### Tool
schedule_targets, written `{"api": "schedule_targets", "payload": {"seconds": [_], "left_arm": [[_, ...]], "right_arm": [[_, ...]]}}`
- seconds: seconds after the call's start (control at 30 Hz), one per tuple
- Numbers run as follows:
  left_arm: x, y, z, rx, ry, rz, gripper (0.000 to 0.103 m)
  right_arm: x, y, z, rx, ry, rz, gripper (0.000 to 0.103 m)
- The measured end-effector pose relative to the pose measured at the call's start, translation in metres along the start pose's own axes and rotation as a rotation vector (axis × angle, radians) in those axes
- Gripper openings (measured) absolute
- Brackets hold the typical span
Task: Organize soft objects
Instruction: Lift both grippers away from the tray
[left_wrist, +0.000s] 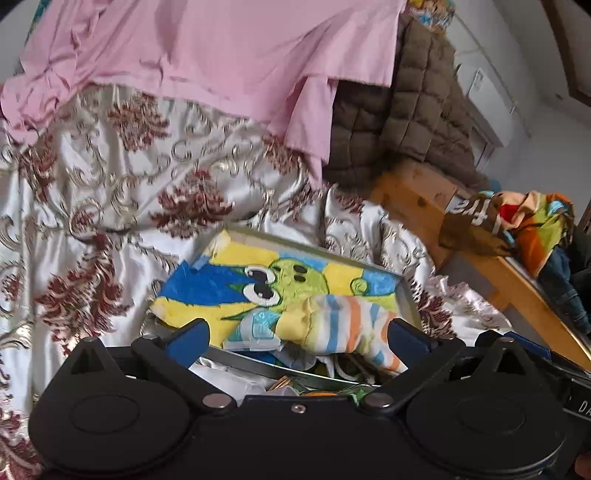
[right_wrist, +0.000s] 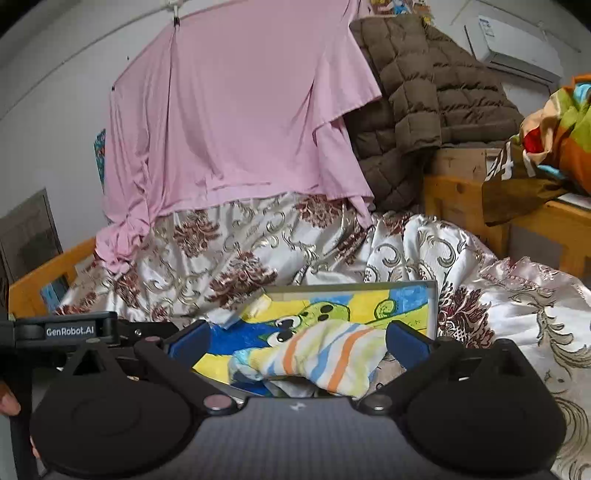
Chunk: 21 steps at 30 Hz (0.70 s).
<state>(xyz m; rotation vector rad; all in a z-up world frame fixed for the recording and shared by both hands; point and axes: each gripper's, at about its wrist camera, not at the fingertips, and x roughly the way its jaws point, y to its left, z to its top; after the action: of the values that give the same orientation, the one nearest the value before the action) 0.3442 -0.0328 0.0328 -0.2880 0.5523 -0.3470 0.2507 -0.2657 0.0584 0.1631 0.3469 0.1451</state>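
Observation:
A grey tray (left_wrist: 410, 295) (right_wrist: 432, 302) lies on the bed and holds a folded cartoon towel (left_wrist: 236, 291) (right_wrist: 229, 339) in yellow, blue and green. On top of it lies a crumpled striped cloth (left_wrist: 343, 328) (right_wrist: 325, 354) in white, orange, blue and yellow. My left gripper (left_wrist: 295, 334) stands open above the tray's near edge, its blue pads apart from the cloth. In the right wrist view my right gripper (right_wrist: 297, 338) is open too, with the striped cloth below and between its blue pads, untouched. The left gripper's body (right_wrist: 66, 330) shows at the left edge of that view.
A floral satin bedspread (left_wrist: 122, 206) (right_wrist: 258, 243) covers the bed. A pink sheet (left_wrist: 221, 55) (right_wrist: 240, 110) hangs behind it, beside a brown quilted jacket (left_wrist: 417, 110) (right_wrist: 424, 107). A wooden bed frame (left_wrist: 491, 273) (right_wrist: 461, 199) at right carries a colourful bundle of clothes (left_wrist: 532, 229) (right_wrist: 561, 140).

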Motion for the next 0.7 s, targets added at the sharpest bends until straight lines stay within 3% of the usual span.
{"api": "schedule_targets", "payload": {"seconds": [0.17, 0.43, 0.7], "left_arm": [[-0.035, -0.01, -0.007, 0.04, -0.068, 0.018, 0.102], [-0.094, -0.019, -0.034, 0.108, -0.175, 0.116, 0.102], [-0.141, -0.011, -0.06, 0.058, -0.216, 0.195, 0.102]], "right_arm": [[-0.026, 0.009, 0.002, -0.001, -0.025, 0.007, 0.103], [-0.069, 0.027, -0.009, 0.034, -0.082, -0.012, 0.103], [-0.099, 0.051, -0.031, 0.054, -0.134, -0.066, 0.103]]}}
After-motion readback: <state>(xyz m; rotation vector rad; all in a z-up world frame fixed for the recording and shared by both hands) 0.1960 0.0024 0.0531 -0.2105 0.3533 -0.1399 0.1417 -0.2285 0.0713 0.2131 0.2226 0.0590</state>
